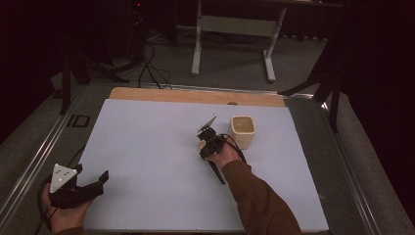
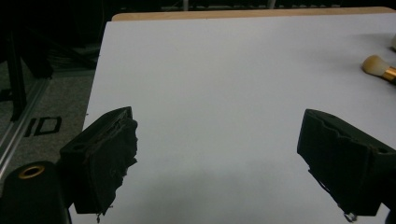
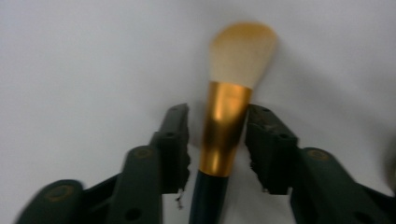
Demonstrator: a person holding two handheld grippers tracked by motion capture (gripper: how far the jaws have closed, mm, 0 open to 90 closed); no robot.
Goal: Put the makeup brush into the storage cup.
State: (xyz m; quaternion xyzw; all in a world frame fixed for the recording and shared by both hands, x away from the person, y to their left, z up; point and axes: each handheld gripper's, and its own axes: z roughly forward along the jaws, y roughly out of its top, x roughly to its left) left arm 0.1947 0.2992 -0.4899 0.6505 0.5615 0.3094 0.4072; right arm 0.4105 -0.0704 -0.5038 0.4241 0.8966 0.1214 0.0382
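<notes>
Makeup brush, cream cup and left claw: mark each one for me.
makeup brush (image 3: pixel 226 130), right gripper view, on its gold ferrule.
cream cup (image 1: pixel 242 133), high view, on its front wall.
left claw (image 2: pixel 219 158), left gripper view, midway between its wide-apart jaws.

Cream cup (image 1: pixel 242 130) on white table (image 1: pixel 147 147)

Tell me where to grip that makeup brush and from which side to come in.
Grip the makeup brush on its gold metal collar, just below the bristles: it is rigid and narrow, while the soft tuft would crush. It seems to lie flat on the white table, so come from above with the right gripper, whose jaws already stand on either side of the collar, apparently not yet closed.
</notes>
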